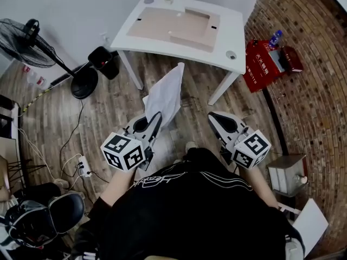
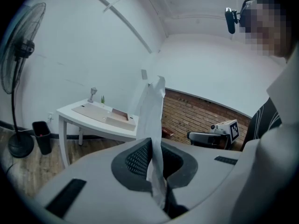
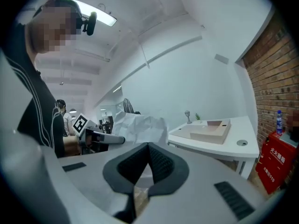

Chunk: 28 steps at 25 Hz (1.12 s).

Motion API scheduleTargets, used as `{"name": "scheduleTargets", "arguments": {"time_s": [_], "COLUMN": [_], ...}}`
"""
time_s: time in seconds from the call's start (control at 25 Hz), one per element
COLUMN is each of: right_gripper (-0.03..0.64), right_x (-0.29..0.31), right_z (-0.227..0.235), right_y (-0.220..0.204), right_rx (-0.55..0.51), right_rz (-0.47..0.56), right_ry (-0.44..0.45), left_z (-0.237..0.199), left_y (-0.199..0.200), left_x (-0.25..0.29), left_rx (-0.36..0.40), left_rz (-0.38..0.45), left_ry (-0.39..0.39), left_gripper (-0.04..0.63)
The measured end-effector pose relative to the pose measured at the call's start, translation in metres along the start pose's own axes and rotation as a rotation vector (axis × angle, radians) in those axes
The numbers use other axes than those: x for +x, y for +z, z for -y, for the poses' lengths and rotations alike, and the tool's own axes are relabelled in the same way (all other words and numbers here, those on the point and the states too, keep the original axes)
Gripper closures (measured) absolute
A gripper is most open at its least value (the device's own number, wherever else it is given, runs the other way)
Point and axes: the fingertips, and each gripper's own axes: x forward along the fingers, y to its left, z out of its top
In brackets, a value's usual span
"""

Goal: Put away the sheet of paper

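Observation:
A white, crumpled sheet of paper (image 1: 165, 96) stands up from my left gripper (image 1: 157, 116), which is shut on its lower edge. In the left gripper view the paper (image 2: 152, 108) rises from between the closed pads of the left gripper (image 2: 152, 143). My right gripper (image 1: 213, 116) is held beside it at about the same height, jaws together and holding nothing. The right gripper view shows the right gripper (image 3: 148, 145) and, to its left, the paper (image 3: 140, 126). Ahead stands a white table (image 1: 233, 34) with a shallow beige tray (image 1: 173, 26) on it.
A standing fan (image 1: 32, 42) and a black bin (image 1: 105, 61) are left of the table. A red box (image 1: 265, 64) leans by the brick wall (image 1: 309, 47) on the right. A power strip with cables (image 1: 84, 167) lies on the wooden floor at left.

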Motion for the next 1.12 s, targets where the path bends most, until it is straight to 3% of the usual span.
{"name": "scheduleTargets", "arguments": {"time_s": [0.52,0.8,1.12], "right_gripper": [0.615,0.615,0.615], "right_x": [0.119,0.183,0.223], "right_z": [0.095,0.17,0.215], "right_y": [0.027,0.064,0.093], "right_rx": [0.061,0.087,0.084], "right_rz": [-0.051,0.008,0.016], "right_ry": [0.003,0.001,-0.014], "left_z": [-0.113,-0.169,-0.216], "left_y": [0.055,0.093,0.148], "left_x": [0.06,0.121,0.166], "left_rx": [-0.062,-0.057,-0.02], "left_rz": [-0.031,-0.068,-0.068], "left_ry": [0.059,0.075,0.064], "left_gripper": [0.563,0.563,0.563]}}
